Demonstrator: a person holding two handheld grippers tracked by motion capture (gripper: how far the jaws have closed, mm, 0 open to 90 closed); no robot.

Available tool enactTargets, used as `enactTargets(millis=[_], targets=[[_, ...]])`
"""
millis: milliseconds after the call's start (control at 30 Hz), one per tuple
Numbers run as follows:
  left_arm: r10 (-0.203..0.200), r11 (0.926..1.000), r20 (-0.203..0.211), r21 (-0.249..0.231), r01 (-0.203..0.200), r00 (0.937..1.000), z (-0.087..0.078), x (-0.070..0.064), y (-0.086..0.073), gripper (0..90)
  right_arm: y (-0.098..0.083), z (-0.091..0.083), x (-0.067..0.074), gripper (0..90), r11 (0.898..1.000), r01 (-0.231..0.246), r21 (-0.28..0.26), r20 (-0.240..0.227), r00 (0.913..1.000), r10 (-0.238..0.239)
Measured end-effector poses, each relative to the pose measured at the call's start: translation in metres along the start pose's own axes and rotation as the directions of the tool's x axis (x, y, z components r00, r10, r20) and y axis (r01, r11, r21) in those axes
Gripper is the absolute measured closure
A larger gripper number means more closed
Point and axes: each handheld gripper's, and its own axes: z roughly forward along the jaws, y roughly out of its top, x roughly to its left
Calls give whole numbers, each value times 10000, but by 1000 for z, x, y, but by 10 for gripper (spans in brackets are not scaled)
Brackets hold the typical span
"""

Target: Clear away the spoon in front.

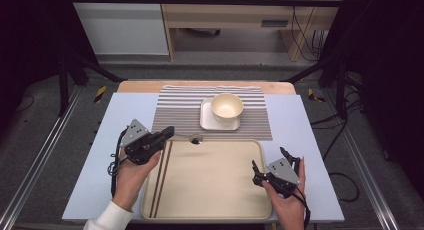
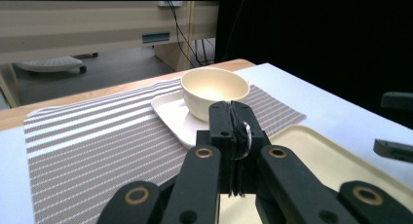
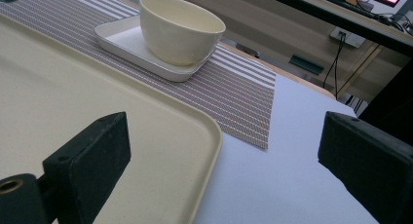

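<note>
Right gripper [image 1: 268, 166]: rests at the near right corner of the tray [image 1: 210, 195]; fingers [image 3: 92, 153] released, spread wide, nothing between them.
Tray: beige, lies nearest on the desk [image 1: 95, 155]; a pair of chopsticks [image 1: 161, 177] lies along its left side.
Left gripper [image 1: 169, 133]: held at the far left corner of the tray; fingers [image 2: 221, 124] clenched on the handle of the spoon [image 1: 192, 138].
Spoon: metal, long axis runs from the fingertips out to the right, level with the far rim of the tray; its bowl end sits at the near edge of the striped mat [image 1: 185, 107].
Bowl [image 1: 227, 107]: cream, upright on a white plate [image 1: 207, 121] on the mat, beyond the spoon and to its right.
Key relation: judged likely destination lies forward-right of the left fingers; the left hand [image 1: 131, 172] is the nearer one.
</note>
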Motion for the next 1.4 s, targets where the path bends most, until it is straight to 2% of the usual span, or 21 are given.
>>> enactTargets(millis=[200,467,700,833,1033,1400], targets=[[-313,9995,63,62,312,9995,-14,3,-13,888,-1,-1,-2,67,9999,-148,-8,85,9999,148],[-422,9984,168,387,416,9990,-27,2,-28,888,-3,0,-5,44,9996,-284,50,158,9995,283],[-498,9976,195,488,488,9986,-37,0,-37,888,-5,2,-8,43,9980,-632,69,-63,9980,632],[-502,9971,197,587,489,9985,-40,-1,-41,888,-6,3,-9,40,9972,-747,-58,-145,9971,746],[-579,9968,255,574,563,9980,-47,-2,-41,888,-6,2,-13,40,9930,-1011,-605,-395,9943,988],[-742,9943,325,794,714,9967,-67,-8,-51,887,-7,3,-13,41,9940,-972,-492,-337,9948,956]])
